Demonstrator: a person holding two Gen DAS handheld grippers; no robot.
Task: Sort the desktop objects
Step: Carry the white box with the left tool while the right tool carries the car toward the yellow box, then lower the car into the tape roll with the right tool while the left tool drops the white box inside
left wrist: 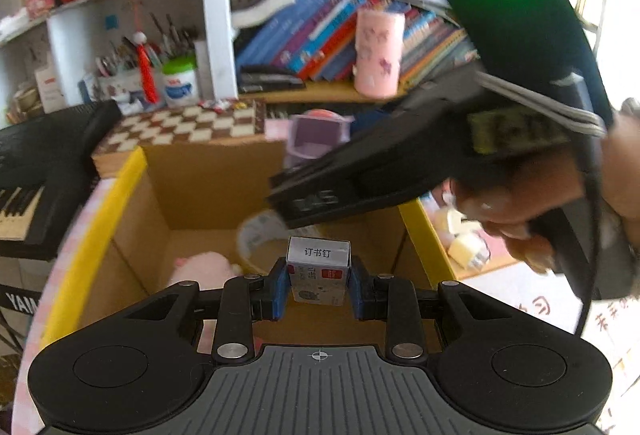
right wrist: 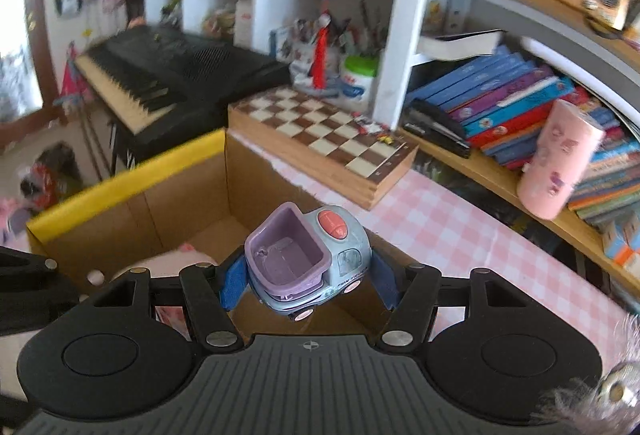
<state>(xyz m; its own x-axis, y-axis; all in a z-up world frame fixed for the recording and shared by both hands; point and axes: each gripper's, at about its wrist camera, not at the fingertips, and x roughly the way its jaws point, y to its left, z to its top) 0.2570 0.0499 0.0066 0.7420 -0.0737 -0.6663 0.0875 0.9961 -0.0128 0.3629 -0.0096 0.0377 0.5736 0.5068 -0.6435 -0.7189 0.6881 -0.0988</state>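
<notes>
My left gripper [left wrist: 319,285] is shut on a small staple box [left wrist: 319,271] with a white printed top and holds it above an open cardboard box [left wrist: 132,235] with yellow-taped flaps. A pink plush toy [left wrist: 202,267] and a tape roll [left wrist: 256,235] lie inside the box. My right gripper [right wrist: 308,277] is shut on a blue toy truck [right wrist: 306,261] with a purple bin and holds it over the same cardboard box [right wrist: 176,195]. The right gripper's body [left wrist: 400,163] crosses the left wrist view above the box.
A wooden chessboard [right wrist: 324,139] lies behind the box on a pink checked cloth [right wrist: 460,235]. A black keyboard [right wrist: 168,75] stands to the left. Shelves hold books [right wrist: 512,107], a pink cup [right wrist: 560,163], a black stapler [right wrist: 436,125] and a pen pot [right wrist: 358,75].
</notes>
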